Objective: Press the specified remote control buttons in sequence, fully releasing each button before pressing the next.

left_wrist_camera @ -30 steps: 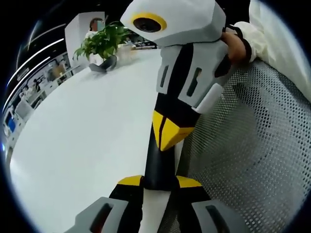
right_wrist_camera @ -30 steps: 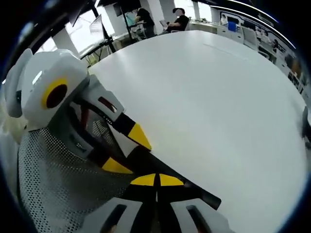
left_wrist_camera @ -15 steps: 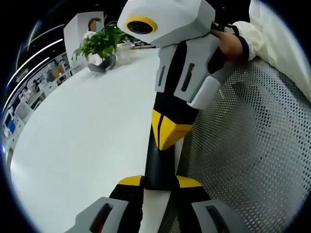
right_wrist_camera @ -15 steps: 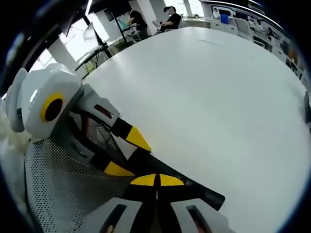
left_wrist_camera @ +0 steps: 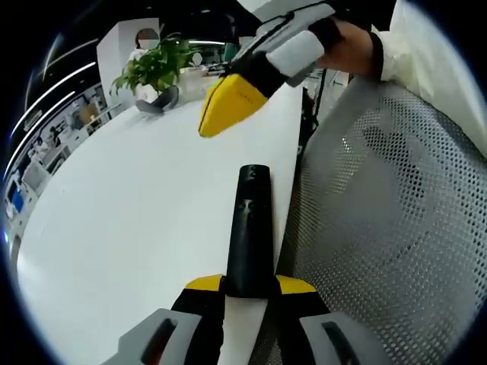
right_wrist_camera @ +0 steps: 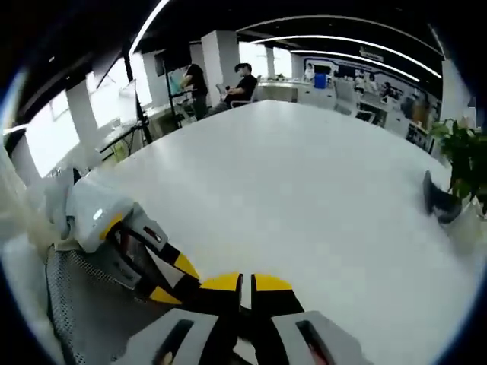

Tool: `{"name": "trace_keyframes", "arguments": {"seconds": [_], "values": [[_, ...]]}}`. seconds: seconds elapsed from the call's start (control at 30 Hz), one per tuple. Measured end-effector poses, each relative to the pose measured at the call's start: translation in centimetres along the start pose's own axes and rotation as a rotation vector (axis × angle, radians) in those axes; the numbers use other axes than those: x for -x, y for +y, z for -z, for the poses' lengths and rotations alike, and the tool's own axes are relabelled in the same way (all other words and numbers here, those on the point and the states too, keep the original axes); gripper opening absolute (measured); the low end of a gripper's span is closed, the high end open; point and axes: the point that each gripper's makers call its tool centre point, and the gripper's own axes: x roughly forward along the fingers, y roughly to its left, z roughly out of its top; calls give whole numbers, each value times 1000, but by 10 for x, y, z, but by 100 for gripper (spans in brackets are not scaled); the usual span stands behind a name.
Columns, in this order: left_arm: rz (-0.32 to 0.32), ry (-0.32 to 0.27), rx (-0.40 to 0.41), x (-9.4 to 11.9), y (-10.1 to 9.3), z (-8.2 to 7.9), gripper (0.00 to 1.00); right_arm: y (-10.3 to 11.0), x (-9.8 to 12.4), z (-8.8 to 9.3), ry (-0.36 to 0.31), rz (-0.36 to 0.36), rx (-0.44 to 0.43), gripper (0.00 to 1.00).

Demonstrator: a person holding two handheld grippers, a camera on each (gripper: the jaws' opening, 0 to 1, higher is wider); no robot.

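White table [left_wrist_camera: 137,220] bears a potted plant [left_wrist_camera: 156,72], seemingly dark-potted

Big open-plan office here. A huge white table [right_wrist_camera: 319,198] takes up most of both views, glossy enough to catch the ceiling lights. There's a grey mesh chair back [left_wrist_camera: 380,228] right at the near edge. A leafy potted plant [left_wrist_camera: 156,68] sits far down the table, next to a dark curved thing I can't identify. White square pillars [right_wrist_camera: 221,57], long curved strip lights [right_wrist_camera: 335,57] on a dark ceiling, bright windows on one side, and desks [right_wrist_camera: 300,90] along the back. A couple of people [right_wrist_camera: 245,80] are over by a far desk.
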Motion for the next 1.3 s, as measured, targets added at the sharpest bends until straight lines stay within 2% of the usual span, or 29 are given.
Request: {"name": "trace_keyframes", "arguments": {"seconds": [0.07, 0.2, 0.3, 0.37, 0.4, 0.43, 0.5, 0.67, 0.77, 0.8, 0.97, 1.3], "values": [[0, 3, -1, 0, 0, 0, 24, -10, 10, 1, -25, 42, -21, 6], [-1, 7, -2, 0, 1, 0, 24, -27, 25, -2, -121, 106, -69, 28], [-1, 8, -4, 0, 1, 0, 24, -39, 31, -1, -147, 161, -90, 38], [1, 7, -5, 0, 1, 0, 24, -48, 37, -3, -198, 219, -101, 53], [2, 7, -4, 0, 1, 0, 24, -53, 40, -5, -231, 255, -98, 69], [3, 8, -4, 0, 1, 0, 24, -62, 45, -8, -273, 317, -90, 79], [5, 8, -6, 0, 2, 0, 24, -71, 49, -5, -276, 378, -90, 89], [13, 10, -11, 1, 2, 0, 24, -79, 46, 1, -242, 412, -86, 87], [9, 13, -48, 2, 6, 0, 24, -78, 54, -6, -295, 419, -85, 84], [9, 15, -35, 2, 5, 1, 24, -78, 54, -7, -299, 418, -83, 84], [17, 33, -32, 3, 12, 3, 24, -75, 47, 0, -252, 404, -70, 83], [39, 58, -26, 1, 27, 2, 23, -75, 45, 4, -229, 394, -74, 80]]}}
